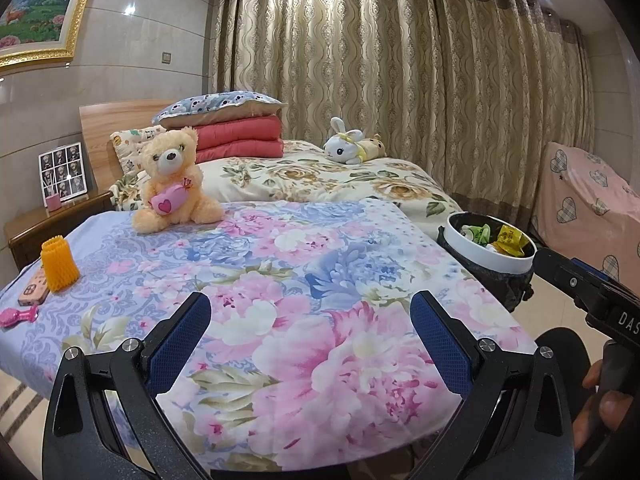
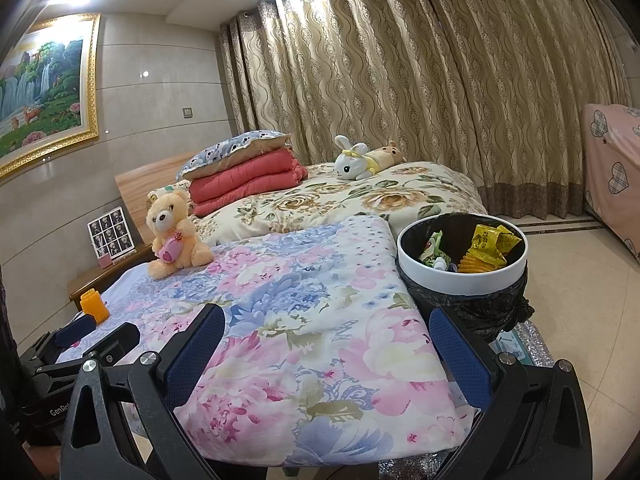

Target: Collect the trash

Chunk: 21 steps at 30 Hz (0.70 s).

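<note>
Holding both the left gripper (image 1: 310, 344) and right gripper (image 2: 326, 354) wide apart and empty, we should reach for the orange foam-net sleeve (image 1: 59, 265) at mid-left, pinching gently, then carry it to the white-rimmed, black-lined bin (image 2: 460, 280) at right.

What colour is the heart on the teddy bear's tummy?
Pink, on a lighter pink cushion the teddy bear holds; clearest in the left wrist view.

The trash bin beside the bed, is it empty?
No, the trash bin already holds wrappers, among them a yellow packet and a green one, seen in the right wrist view.
</note>
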Tool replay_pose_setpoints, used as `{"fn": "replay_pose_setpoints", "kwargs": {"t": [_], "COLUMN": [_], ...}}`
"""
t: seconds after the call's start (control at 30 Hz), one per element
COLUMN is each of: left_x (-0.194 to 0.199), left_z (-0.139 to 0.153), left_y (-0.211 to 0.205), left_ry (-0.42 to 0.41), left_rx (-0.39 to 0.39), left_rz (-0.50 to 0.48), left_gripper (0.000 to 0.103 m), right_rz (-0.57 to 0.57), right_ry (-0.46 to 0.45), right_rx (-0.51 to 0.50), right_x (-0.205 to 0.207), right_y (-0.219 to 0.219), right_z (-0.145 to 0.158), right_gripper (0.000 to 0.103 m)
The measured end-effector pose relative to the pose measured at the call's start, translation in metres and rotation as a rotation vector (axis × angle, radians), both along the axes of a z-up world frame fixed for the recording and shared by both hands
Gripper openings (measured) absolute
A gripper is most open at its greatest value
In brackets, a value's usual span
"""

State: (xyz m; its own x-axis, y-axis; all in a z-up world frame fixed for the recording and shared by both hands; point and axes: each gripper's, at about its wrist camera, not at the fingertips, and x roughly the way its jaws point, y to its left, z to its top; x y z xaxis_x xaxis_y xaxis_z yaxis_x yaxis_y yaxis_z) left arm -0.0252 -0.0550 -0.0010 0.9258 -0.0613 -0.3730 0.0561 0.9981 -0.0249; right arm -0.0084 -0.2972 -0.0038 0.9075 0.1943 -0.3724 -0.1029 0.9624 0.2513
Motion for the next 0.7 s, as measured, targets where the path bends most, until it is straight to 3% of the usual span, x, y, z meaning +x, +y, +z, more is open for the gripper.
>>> {"fn": "replay_pose_setpoints", "kwargs": {"t": [0.7], "left_x": [0.0035], "left_z": [-0.0063], "left_y": [-0.001], "left_ry": [0.019], "left_rx": [-0.002], "left_rz": [-0.008], "left_gripper": [0.102], "right_rz": [0.003], "right_ry": [0.007], "right_rx": [0.003], "right_x": [-0.0013], "right_y": [0.002], "right_z": [0.0003], "right_gripper": [0.103]}}
